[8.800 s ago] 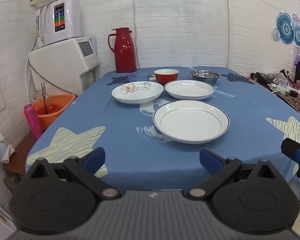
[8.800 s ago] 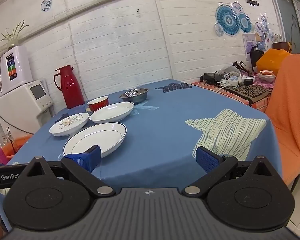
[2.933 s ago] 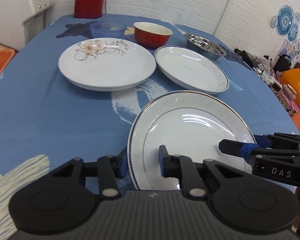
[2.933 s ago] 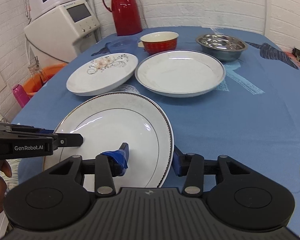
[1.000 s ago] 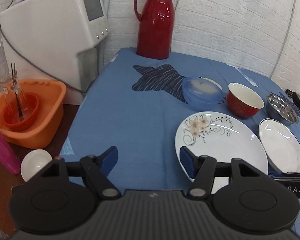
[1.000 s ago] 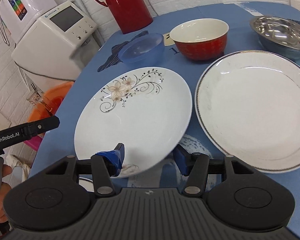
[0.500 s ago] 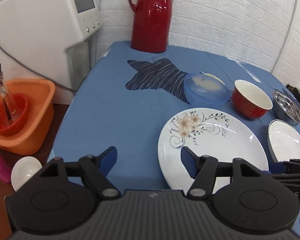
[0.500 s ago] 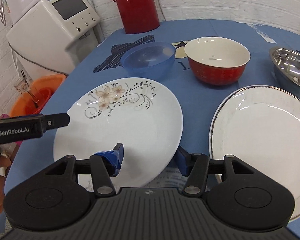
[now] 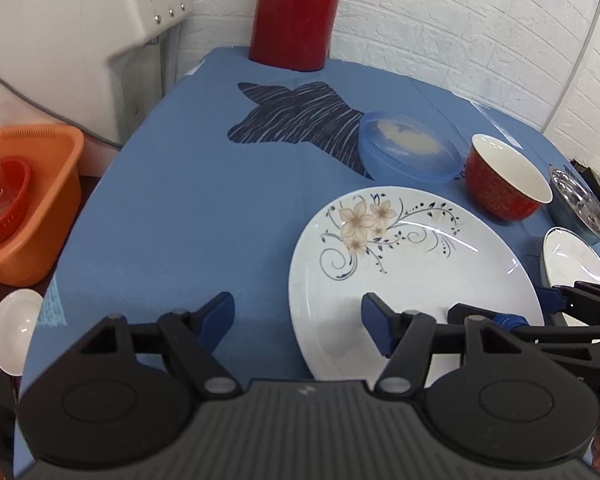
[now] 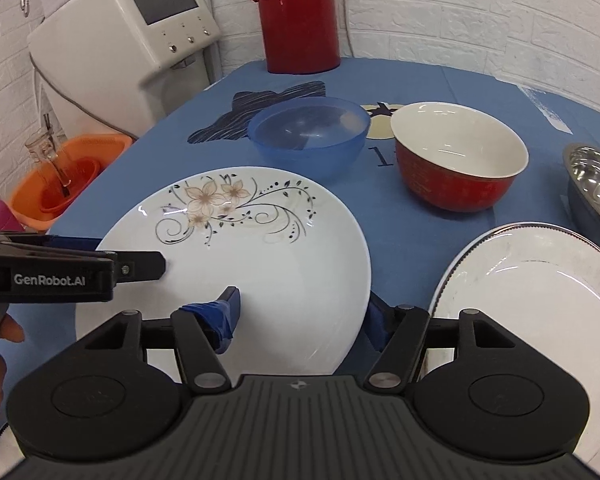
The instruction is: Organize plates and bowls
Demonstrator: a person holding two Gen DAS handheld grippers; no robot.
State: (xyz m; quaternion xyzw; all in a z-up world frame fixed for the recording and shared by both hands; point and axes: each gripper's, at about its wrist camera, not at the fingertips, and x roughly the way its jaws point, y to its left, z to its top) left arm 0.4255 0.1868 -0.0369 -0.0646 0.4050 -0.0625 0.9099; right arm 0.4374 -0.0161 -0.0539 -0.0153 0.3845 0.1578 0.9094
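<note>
Two grippers: both straddle the flowered plate point(image 10: 260, 240)'s opposite rims.
Left gripper point(image 9: 296, 322): jaws spread, unclamped.
Right gripper point(image 10: 304, 318): jaws apart, likely for a balanced lift.

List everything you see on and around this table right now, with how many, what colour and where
Floral plate: one, white, near middle of the table, both grippers at its near rim.
Rimmed plate: one, white with dark edge, right of the floral plate.
Plastic bowl: one, blue, behind the floral plate.
Ceramic bowl: one, red outside, white inside, right of the blue one.
Steel bowl: one, silver, far right.
Thermos: one, red, back edge.
Tablecloth: one, blue.
Machine: one, white, left of table.
Basin: one, orange, low left.
Left gripper: black, open.
Right gripper: black, open.
</note>
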